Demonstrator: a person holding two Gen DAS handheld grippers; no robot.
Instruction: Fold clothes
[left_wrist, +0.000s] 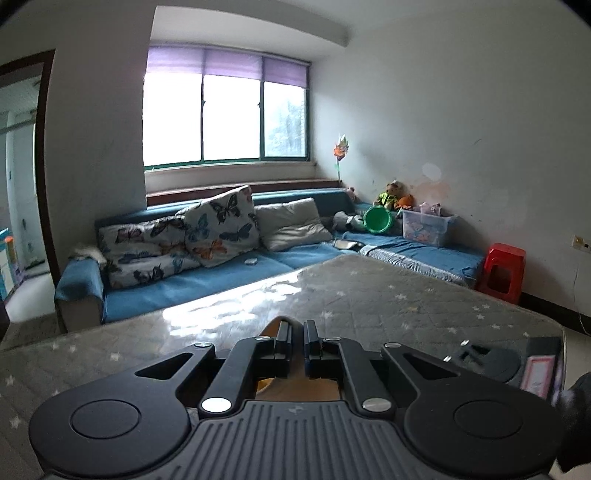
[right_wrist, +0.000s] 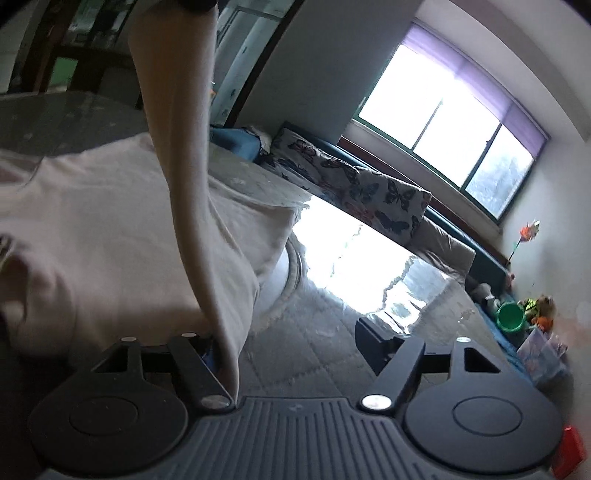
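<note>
A pale beige garment (right_wrist: 110, 229) lies spread on the grey star-patterned table (right_wrist: 314, 332) at the left of the right wrist view. A strip of it (right_wrist: 184, 155) rises taut up out of the top of the frame. My right gripper (right_wrist: 291, 332) is open, its jaws wide apart, with the cloth draped over its left finger (right_wrist: 199, 354). My left gripper (left_wrist: 297, 334) is shut on a fold of tan cloth (left_wrist: 275, 326) that shows between and under its fingers, held over the table (left_wrist: 369, 295). The other gripper (left_wrist: 491, 360) shows at the right.
A blue sofa (left_wrist: 221, 277) with butterfly pillows (left_wrist: 218, 229) runs behind the table under a bright window. A green bowl (left_wrist: 376, 219), soft toys and a clear storage box (left_wrist: 426, 225) sit on its right end. A red stool (left_wrist: 502, 271) stands by the wall.
</note>
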